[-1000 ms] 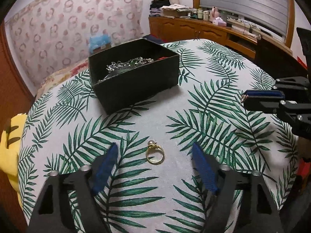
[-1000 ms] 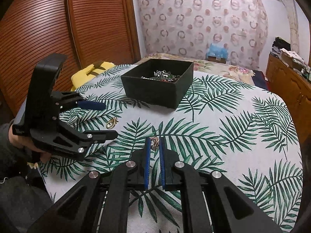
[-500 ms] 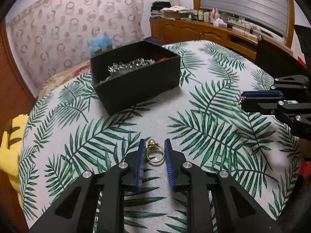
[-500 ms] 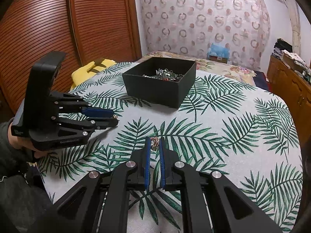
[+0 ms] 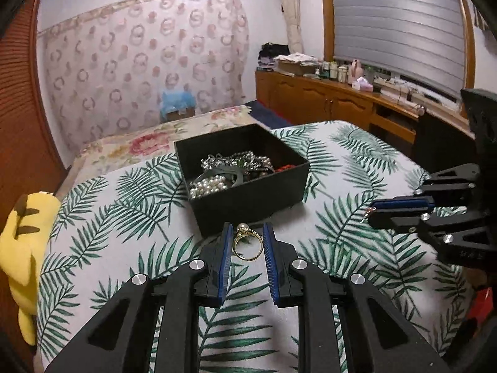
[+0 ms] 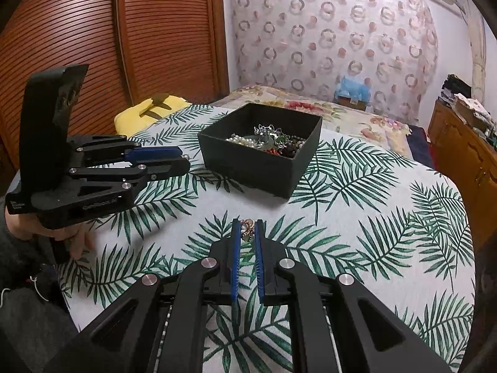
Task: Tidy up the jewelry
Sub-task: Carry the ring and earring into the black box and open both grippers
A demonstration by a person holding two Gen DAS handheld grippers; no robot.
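Observation:
My left gripper (image 5: 247,233) is shut on a gold ring with a pearl (image 5: 246,244) and holds it lifted above the leaf-print tablecloth, just before the black jewelry box (image 5: 248,199). My right gripper (image 6: 247,230) is shut on a small rose-gold and pearl jewelry piece (image 6: 248,228), held above the cloth short of the black box (image 6: 257,171). The box holds pearls, chains and beads. The left gripper also shows in the right wrist view (image 6: 183,163), and the right gripper shows in the left wrist view (image 5: 372,214).
The round table with the leaf-print cloth (image 6: 372,217) fills both views. A yellow plush toy (image 5: 21,233) lies at the table's left edge. A bed with floral cover (image 5: 139,143) lies behind, a wooden cabinet (image 5: 326,99) to the right.
My left gripper closed on the gold ring, lifted it off the cloth and carried it toward the black box. My right gripper stayed shut on its piece and rose slightly.

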